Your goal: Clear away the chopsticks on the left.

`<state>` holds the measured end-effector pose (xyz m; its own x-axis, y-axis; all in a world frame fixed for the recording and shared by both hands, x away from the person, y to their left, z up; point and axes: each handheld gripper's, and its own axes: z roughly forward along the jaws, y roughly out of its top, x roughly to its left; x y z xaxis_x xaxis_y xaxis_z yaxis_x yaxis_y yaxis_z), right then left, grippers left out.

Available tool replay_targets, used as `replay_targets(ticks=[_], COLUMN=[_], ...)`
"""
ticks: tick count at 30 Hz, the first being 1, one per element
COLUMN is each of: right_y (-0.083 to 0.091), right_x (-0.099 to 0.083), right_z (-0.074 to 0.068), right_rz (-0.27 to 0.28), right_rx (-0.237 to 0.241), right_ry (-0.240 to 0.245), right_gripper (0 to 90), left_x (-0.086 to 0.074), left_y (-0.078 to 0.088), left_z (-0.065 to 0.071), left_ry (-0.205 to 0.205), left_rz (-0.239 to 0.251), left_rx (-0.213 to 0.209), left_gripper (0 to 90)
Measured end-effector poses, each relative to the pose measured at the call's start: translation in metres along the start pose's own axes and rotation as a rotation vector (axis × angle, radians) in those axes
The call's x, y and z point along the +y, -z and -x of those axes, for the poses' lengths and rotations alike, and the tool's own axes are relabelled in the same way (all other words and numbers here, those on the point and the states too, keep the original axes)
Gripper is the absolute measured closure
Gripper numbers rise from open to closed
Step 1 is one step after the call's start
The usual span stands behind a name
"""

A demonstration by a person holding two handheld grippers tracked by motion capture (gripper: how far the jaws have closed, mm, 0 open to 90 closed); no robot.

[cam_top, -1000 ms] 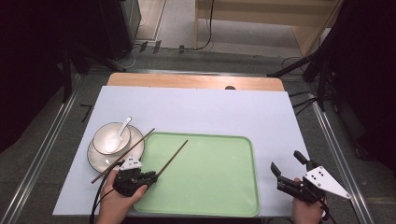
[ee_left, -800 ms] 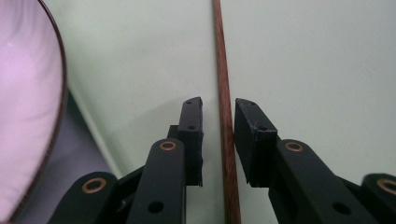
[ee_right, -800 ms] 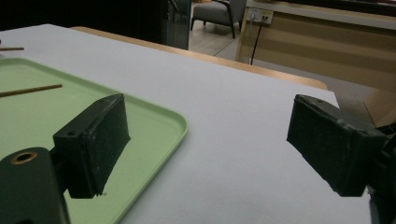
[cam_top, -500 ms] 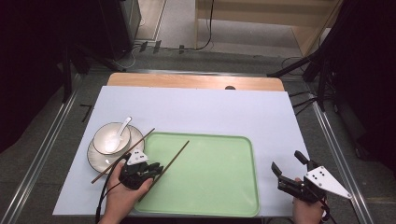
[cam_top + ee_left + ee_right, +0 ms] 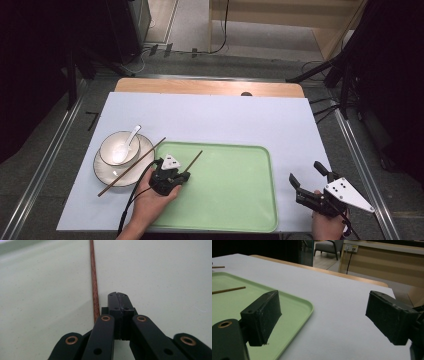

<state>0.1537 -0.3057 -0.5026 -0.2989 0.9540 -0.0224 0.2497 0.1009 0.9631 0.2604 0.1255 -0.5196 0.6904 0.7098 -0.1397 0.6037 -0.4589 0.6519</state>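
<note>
At the left of the high view, a white bowl sits on a white saucer on the pale sheet that covers the table, and a white spoon lies in the bowl with its handle toward the upper right. One brown chopstick lies slantwise across the saucer's rim, its lower end on the sheet at the lower left and its upper end near the top left corner of the green tray.

Just right of it, low in the frame, the left gripper is held over the tray's left part. In the left gripper view its jaws are pressed together, having just been closing, and nothing lies between them. The second chopstick runs straight up that frame just left of the closed jaws, lying on the tray floor; whether it touches them cannot be told. In the high view it slants up and right from the gripper.

At the lower right of the high view, the right gripper is held beyond the tray's right edge above the sheet, its jaws wide apart and empty.
</note>
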Motion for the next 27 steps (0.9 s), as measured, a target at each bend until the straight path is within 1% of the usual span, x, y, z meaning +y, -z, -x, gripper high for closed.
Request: replay_targets(ticks=[3, 4, 8, 13, 16, 19, 22, 27], right_y=[-0.001, -0.001, -0.001, -0.001, -0.001, -0.001, -0.001, 0.000], right_x=[0.000, 0.000, 0.000, 0.000, 0.000, 0.000, 0.000, 0.000], right_z=[0.000, 0.000, -0.001, -0.002, -0.002, -0.001, -0.001, -0.001], right_rz=[-0.001, -0.002, 0.000, -0.002, -0.003, -0.003, -0.003, -0.005], right_rx=[0.001, 0.001, 0.003, 0.004, 0.002, 0.002, 0.001, 0.004], right_ry=[0.002, 0.003, 0.010, 0.010, 0.014, 0.017, 0.017, 0.016], right_gripper=[13.3, 13.3, 13.3, 13.3, 13.3, 13.3, 13.3, 13.3], left_x=[0.000, -0.001, -0.004, -0.011, -0.016, -0.019, -0.021, -0.024], left_y=[0.002, 0.004, 0.010, 0.020, 0.026, 0.029, 0.031, 0.035], left_z=[-0.004, -0.006, -0.016, -0.028, -0.035, -0.037, -0.036, -0.038], left_ry=[0.015, 0.023, 0.074, 0.114, 0.138, 0.137, 0.125, 0.121], left_rz=[-0.002, -0.003, -0.002, 0.004, 0.010, 0.015, 0.010, 0.006], left_rx=[0.034, 0.039, 0.072, 0.116, 0.127, 0.132, 0.140, 0.137], left_gripper=[90.0, 90.0, 90.0, 90.0, 90.0, 90.0, 90.0, 90.0])
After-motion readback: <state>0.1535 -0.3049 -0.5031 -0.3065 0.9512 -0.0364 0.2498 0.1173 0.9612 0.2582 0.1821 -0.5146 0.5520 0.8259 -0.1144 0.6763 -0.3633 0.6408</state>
